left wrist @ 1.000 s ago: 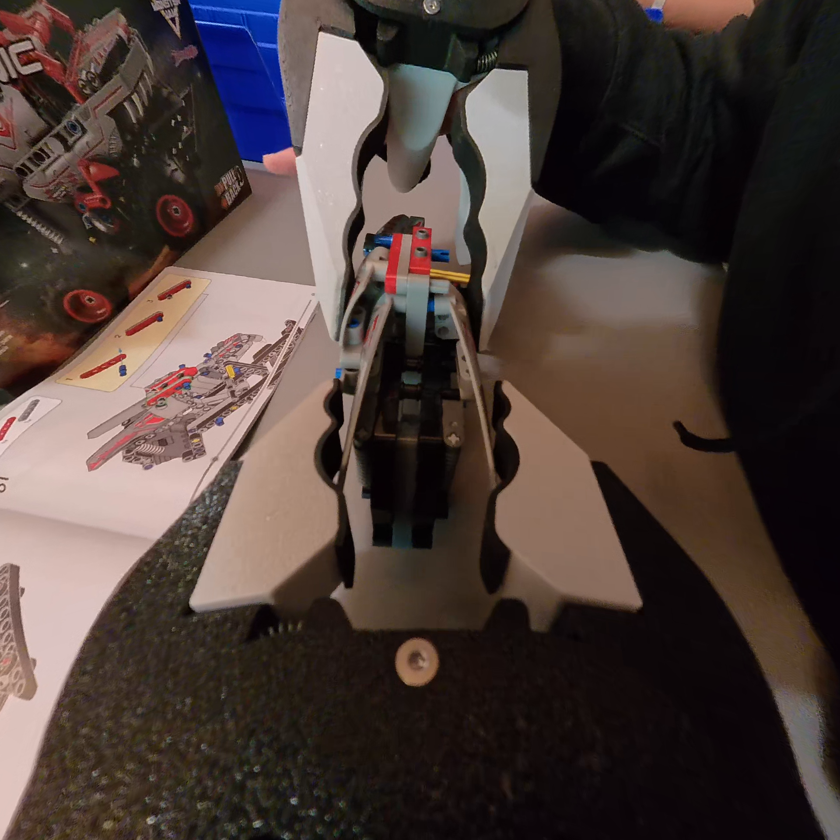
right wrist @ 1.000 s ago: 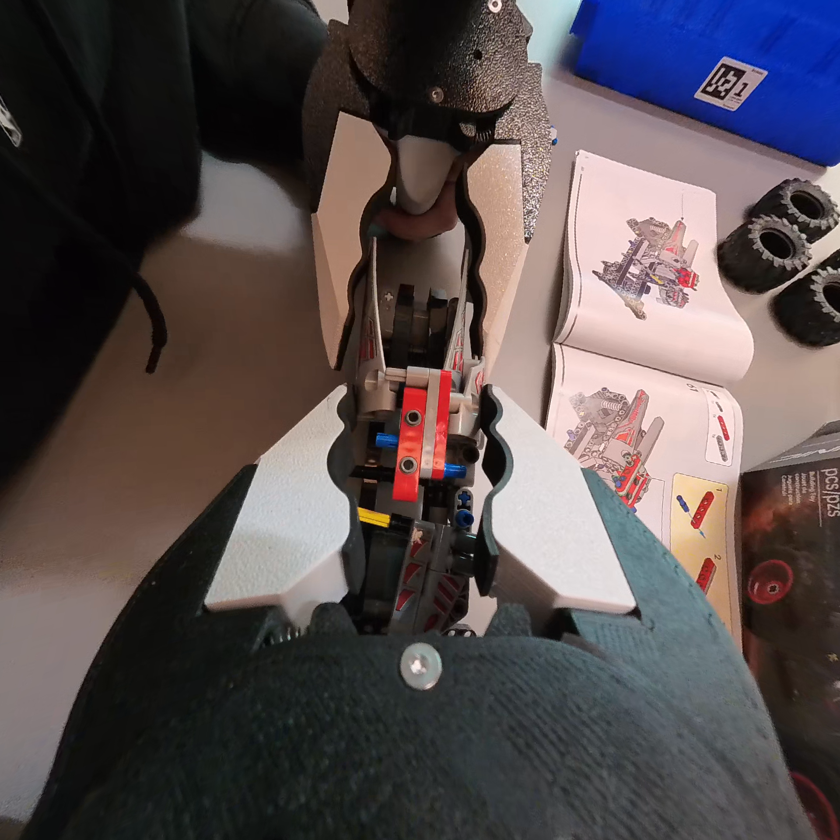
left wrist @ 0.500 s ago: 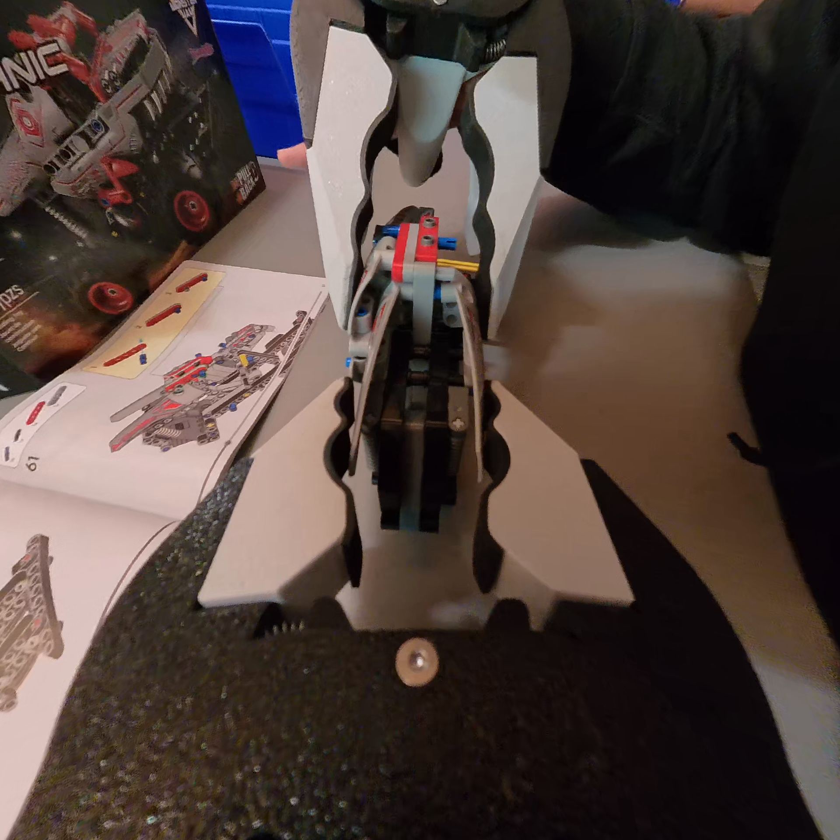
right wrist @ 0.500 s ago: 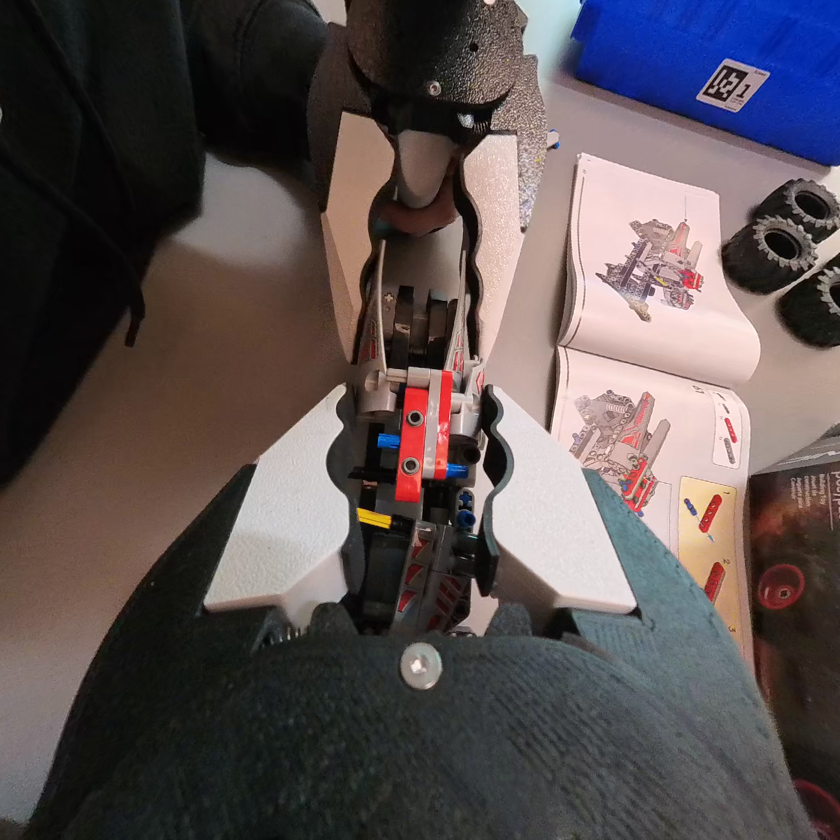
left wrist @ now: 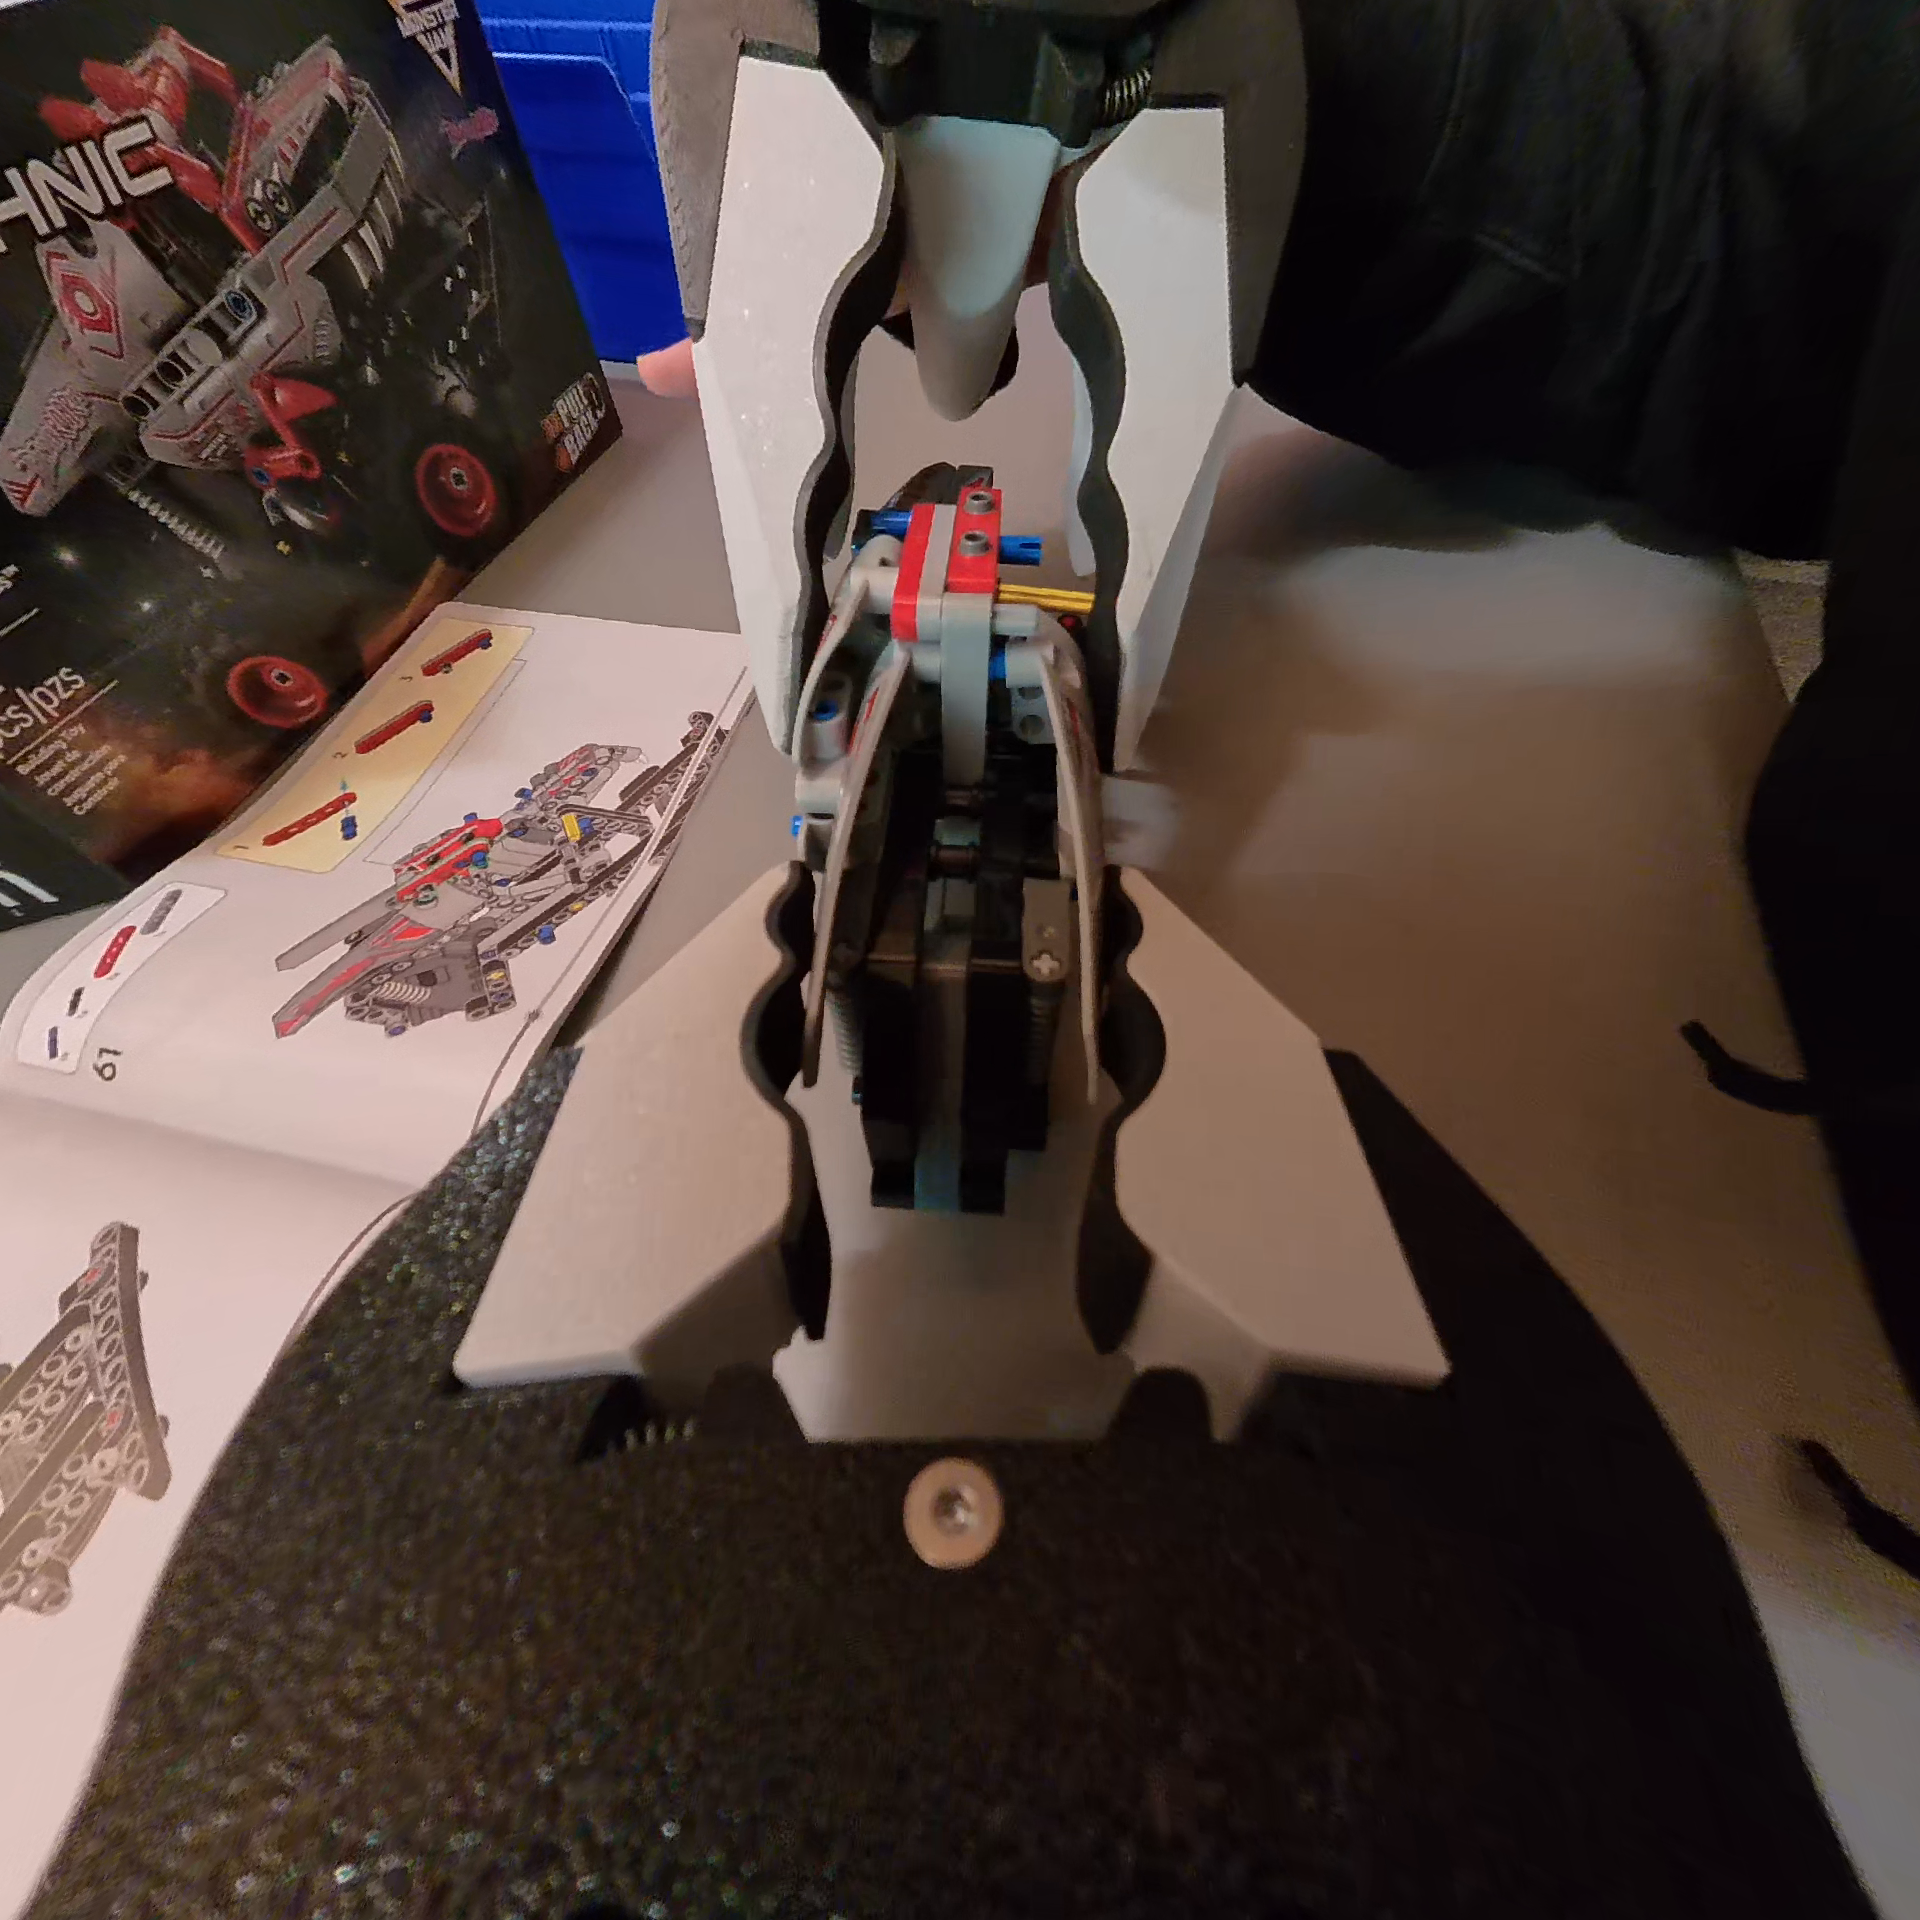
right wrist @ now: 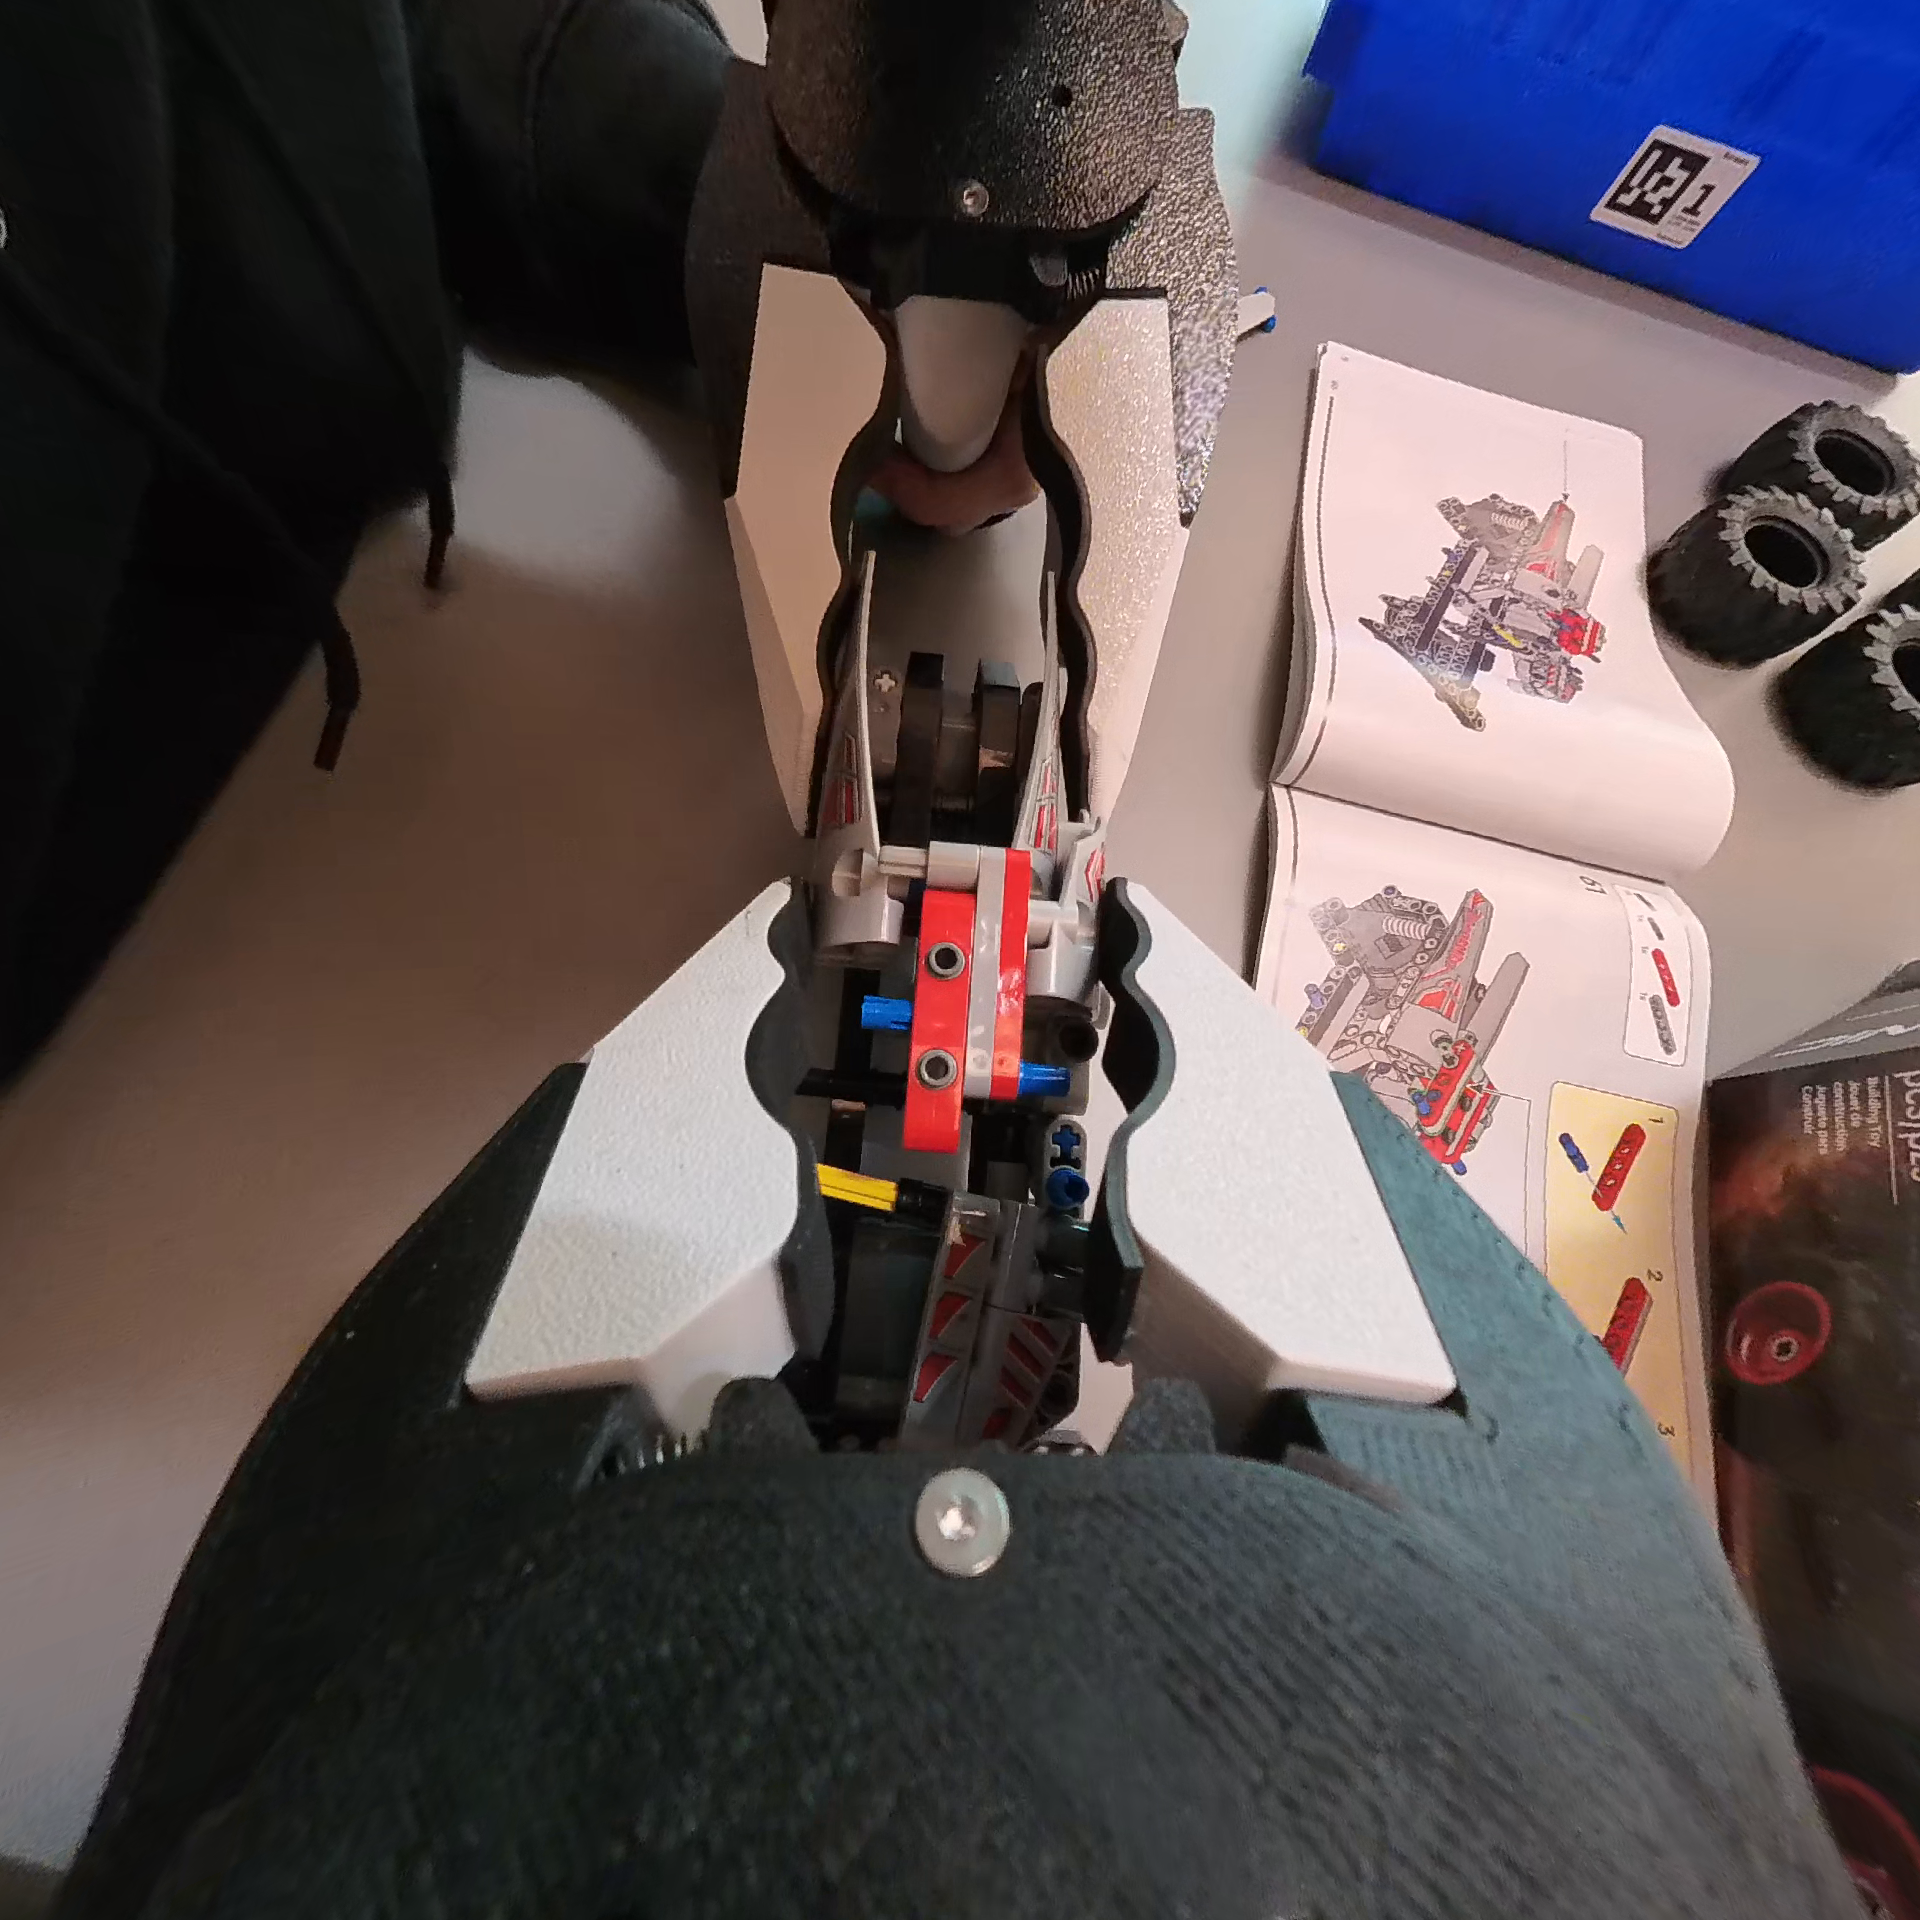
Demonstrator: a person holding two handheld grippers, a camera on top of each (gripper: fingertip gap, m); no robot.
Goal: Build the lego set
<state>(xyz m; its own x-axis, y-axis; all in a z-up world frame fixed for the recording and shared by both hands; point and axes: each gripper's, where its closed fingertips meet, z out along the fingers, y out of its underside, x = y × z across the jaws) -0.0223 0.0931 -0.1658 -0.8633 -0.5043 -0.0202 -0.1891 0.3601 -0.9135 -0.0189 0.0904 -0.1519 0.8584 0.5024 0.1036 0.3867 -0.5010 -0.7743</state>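
A partly built lego model (left wrist: 940,831), grey and black with a red beam, blue pins and a yellow axle, is held above the grey table between both grippers. My left gripper (left wrist: 956,935) is shut on its black rear end. My right gripper (left wrist: 951,665) faces it from the far side. In the right wrist view my right gripper (right wrist: 951,935) is shut on the model (right wrist: 966,1018) at the end with the red beam, and the left gripper (right wrist: 951,748) grips the far end. The two grippers' fingertips nearly meet.
An open instruction booklet (left wrist: 416,914) (right wrist: 1455,935) lies beside the grippers. The set's box (left wrist: 239,364) (right wrist: 1818,1247) stands past it. A blue bin (right wrist: 1610,135) and black tyres (right wrist: 1787,582) are at the back. A person's dark sleeve (left wrist: 1558,260) is close by. The tips of both grippers are at nearly the same place.
Both grippers keep their hold on the model. The pair has shifted slightly together, so the booklet and box sit a little differently in both views.
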